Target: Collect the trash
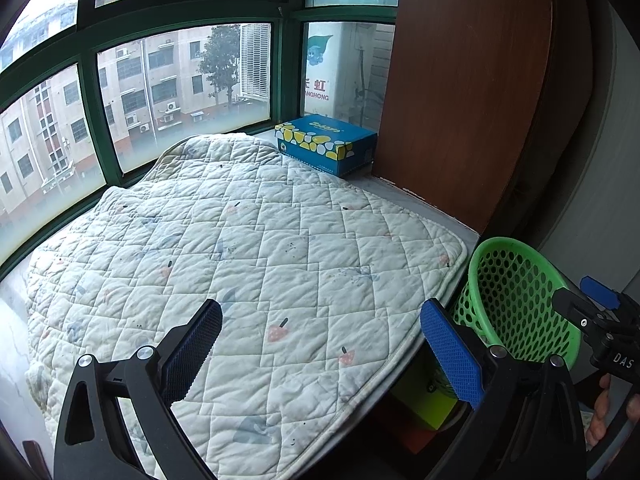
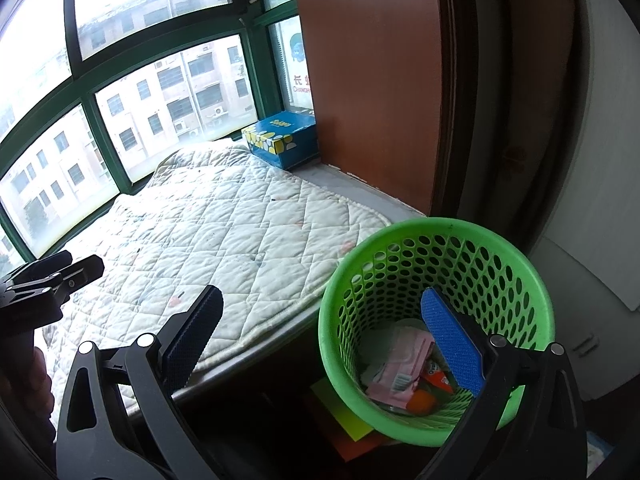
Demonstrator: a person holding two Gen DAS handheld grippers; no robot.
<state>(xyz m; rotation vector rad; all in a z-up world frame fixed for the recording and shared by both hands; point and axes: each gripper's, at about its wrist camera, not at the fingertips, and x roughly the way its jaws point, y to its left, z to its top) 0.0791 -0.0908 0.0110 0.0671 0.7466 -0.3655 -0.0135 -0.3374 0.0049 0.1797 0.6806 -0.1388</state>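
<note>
both sets of jaws are being held wide apart and empty, the trash (image 2: 404,376) is already sitting in the green basket (image 2: 436,240) beside the quilt (image 1: 248,264), so the quilt is probably worth scanning slowly for leftovers.

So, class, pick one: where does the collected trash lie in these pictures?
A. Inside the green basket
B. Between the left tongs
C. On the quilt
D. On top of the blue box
A: the right wrist view shows pink and orange wrappers at the bottom of the green basket, while the quilt and blue box carry none and both tongs stand open and hold nothing.
</note>
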